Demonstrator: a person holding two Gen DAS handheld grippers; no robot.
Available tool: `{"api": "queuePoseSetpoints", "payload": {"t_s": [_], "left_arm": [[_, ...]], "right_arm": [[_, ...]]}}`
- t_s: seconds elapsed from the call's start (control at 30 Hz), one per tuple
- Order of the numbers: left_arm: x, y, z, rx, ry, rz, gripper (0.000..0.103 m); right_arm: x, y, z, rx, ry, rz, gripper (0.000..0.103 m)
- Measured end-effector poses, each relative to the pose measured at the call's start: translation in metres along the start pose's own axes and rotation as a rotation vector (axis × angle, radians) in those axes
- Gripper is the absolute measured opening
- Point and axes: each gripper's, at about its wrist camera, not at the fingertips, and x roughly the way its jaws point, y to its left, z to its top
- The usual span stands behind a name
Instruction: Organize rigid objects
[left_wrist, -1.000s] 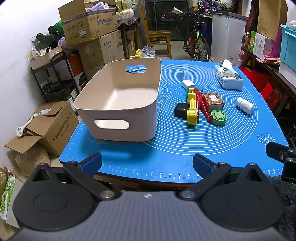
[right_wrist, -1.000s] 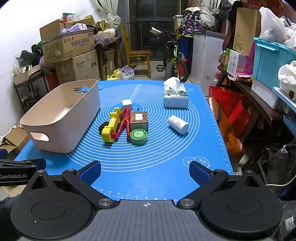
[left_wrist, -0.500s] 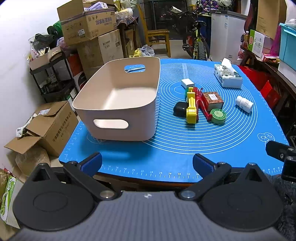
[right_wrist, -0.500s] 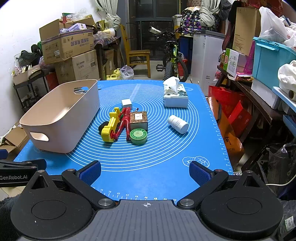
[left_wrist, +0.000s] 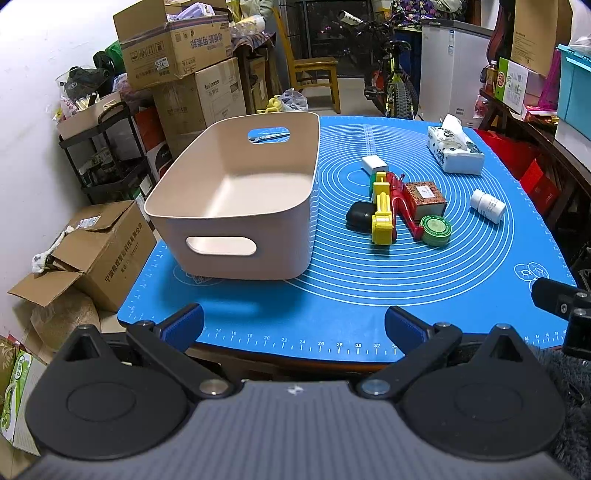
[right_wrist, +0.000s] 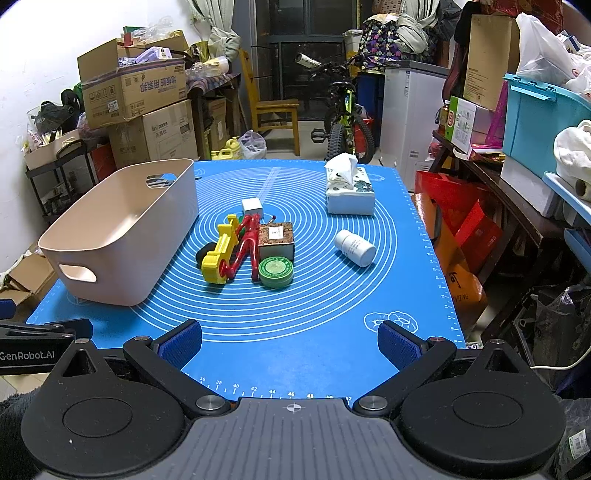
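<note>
An empty beige bin (left_wrist: 236, 206) (right_wrist: 122, 236) stands on the left of the blue mat (left_wrist: 369, 295) (right_wrist: 295, 325). To its right lies a cluster: a yellow clamp (left_wrist: 382, 210) (right_wrist: 219, 254), a red clamp (left_wrist: 402, 203) (right_wrist: 248, 240), a black case (left_wrist: 359, 217), a brown patterned box (left_wrist: 424, 195) (right_wrist: 276, 238), a round green tin (left_wrist: 436, 230) (right_wrist: 276, 271) and a small white cube (left_wrist: 373, 163) (right_wrist: 252, 205). A white bottle (left_wrist: 487, 205) (right_wrist: 354, 247) lies apart on the right. My left gripper (left_wrist: 293, 326) and right gripper (right_wrist: 290, 343) are open at the mat's near edge, holding nothing.
A tissue box (left_wrist: 456, 149) (right_wrist: 350, 188) sits at the mat's far right. Cardboard boxes (left_wrist: 177, 48) and a shelf crowd the left, a bicycle (right_wrist: 345, 122) and chair stand behind, and a cluttered side table (right_wrist: 517, 192) runs along the right.
The left wrist view has risen and tilted slightly, so the bin looks a little farther. Nothing on the mat has moved and both grippers stay open.
</note>
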Motion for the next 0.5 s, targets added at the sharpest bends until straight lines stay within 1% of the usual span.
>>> {"api": "queuePoseSetpoints", "payload": {"t_s": [0.5], "left_arm": [[0.0000,0.0039,-0.0008,0.001,-0.004,0.003,0.103]], "right_arm": [[-0.0014,0.0027,0.0051,-0.013,-0.014,0.008,0.101]]}}
